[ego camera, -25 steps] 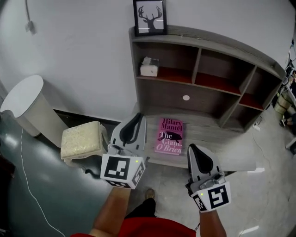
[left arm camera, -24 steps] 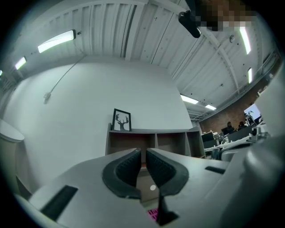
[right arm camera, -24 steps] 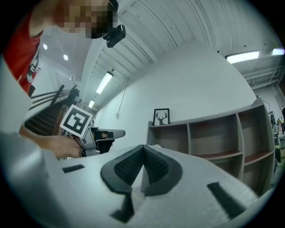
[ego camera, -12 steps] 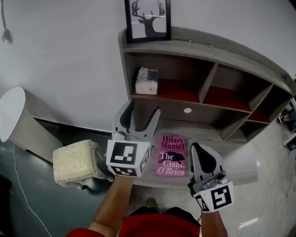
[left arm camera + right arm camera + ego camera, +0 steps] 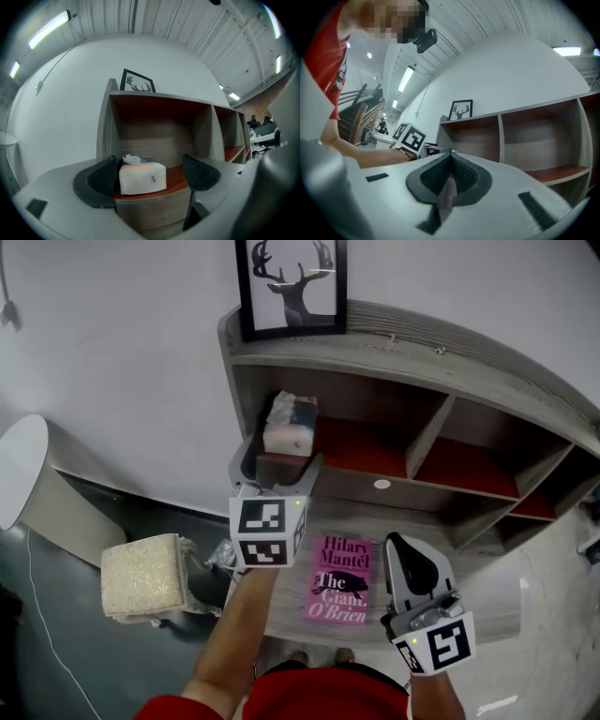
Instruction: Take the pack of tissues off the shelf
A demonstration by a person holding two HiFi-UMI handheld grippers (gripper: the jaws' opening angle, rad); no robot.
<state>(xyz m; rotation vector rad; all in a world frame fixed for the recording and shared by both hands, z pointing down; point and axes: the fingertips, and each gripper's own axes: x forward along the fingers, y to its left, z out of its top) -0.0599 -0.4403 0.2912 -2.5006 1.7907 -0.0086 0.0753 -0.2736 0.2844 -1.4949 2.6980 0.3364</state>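
The pack of tissues (image 5: 289, 427) is a white block with a tissue sticking out of its top, standing in the leftmost upper bay of the grey shelf (image 5: 403, 343) on its red board. My left gripper (image 5: 279, 463) is level at that bay's front edge, and its jaws have just been opening. In the left gripper view the pack (image 5: 143, 177) sits framed between the wide-apart pads (image 5: 105, 180), a little beyond them and untouched. My right gripper (image 5: 399, 545) hangs back over the lower ledge, shut with nothing in it (image 5: 451, 157).
A pink book (image 5: 339, 579) lies on the shelf's lower ledge between the two grippers. A framed deer picture (image 5: 288, 282) stands on the shelf top. A cushioned stool (image 5: 141, 575) and a white round table (image 5: 23, 470) are on the floor to the left.
The left gripper went from shut to wide open and moved forward to the tissue bay. The shelf looms larger as I came closer. The right gripper stayed shut.
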